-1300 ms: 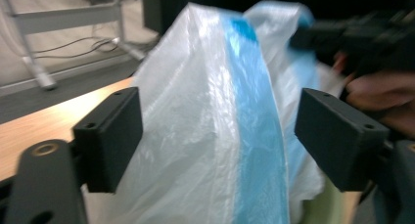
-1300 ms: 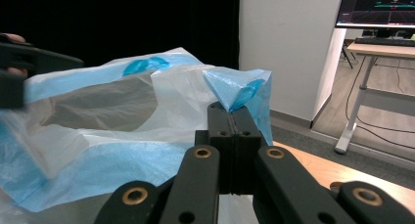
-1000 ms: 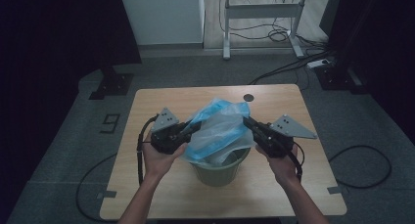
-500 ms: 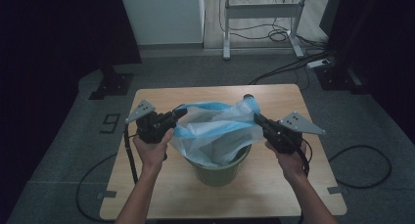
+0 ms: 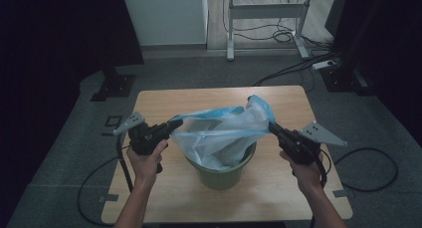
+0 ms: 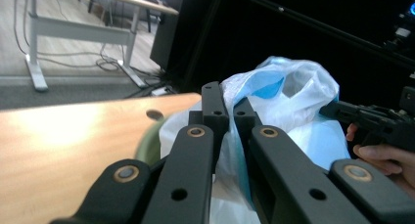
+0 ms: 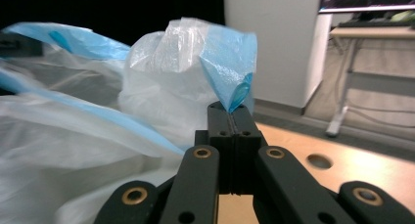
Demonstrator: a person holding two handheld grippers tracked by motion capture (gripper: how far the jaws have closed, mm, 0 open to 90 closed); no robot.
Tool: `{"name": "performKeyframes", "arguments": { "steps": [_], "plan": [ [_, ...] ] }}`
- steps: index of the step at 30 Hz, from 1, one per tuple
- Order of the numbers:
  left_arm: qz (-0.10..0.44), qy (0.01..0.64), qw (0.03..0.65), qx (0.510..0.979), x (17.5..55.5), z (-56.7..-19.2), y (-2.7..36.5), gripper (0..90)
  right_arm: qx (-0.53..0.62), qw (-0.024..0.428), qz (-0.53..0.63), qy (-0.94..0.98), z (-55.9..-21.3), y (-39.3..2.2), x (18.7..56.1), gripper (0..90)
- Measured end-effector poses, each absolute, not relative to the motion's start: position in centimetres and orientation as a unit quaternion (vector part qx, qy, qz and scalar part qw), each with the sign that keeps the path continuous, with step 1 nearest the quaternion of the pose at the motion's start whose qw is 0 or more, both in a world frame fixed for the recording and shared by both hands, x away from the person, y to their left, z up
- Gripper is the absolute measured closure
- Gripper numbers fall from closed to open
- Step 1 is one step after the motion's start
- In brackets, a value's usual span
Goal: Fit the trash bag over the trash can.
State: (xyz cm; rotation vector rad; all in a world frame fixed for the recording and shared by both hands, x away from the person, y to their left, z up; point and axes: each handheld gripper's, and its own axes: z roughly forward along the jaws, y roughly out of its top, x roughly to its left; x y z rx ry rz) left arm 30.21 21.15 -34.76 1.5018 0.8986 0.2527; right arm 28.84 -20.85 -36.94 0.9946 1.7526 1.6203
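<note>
A thin white and blue plastic bag hangs into a green bin in the middle of the wooden table. Its mouth is stretched wide between my two grippers, above the bin's rim. My left gripper is shut on the bag's left edge; in the left gripper view the bag is pinched between the closed tips of that gripper. My right gripper is shut on the bag's right edge, and a blue corner of the bag sticks up out of its closed tips.
A small round hole lies in the tabletop behind the bin. Cables run over the floor on both sides of the table. A white desk frame and dark stands are set well behind it. Bare tabletop lies around the bin.
Both hands have moved apart and slightly down, each keeping its hold. The bag, bunched above the bin a second ago, is now pulled wide open across the rim.
</note>
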Motion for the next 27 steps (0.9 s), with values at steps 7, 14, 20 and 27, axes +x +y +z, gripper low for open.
{"name": "performKeyframes", "arguments": {
  "steps": [7,14,20,27],
  "plan": [
    [0.07,0.396,0.653,0.642,27.4,-37.7,23.0,89.1,0.358,0.229,0.622,0.658,-40.1,-20.8,24.6,88.8],
    [0.045,0.399,0.654,0.641,25.6,-40.2,23.7,89.1,0.361,0.2,0.621,0.666,-42.2,-20.9,23.0,88.9],
    [0.039,0.4,0.648,0.647,24.4,-41.9,24.0,89.2,0.36,0.181,0.614,0.679,-44.3,-20.6,21.7,89.0],
    [0.032,0.411,0.636,0.652,24.6,-43.7,23.9,89.1,0.377,0.165,0.599,0.687,-46.6,-20.7,22.1,89.0]
  ]
}}
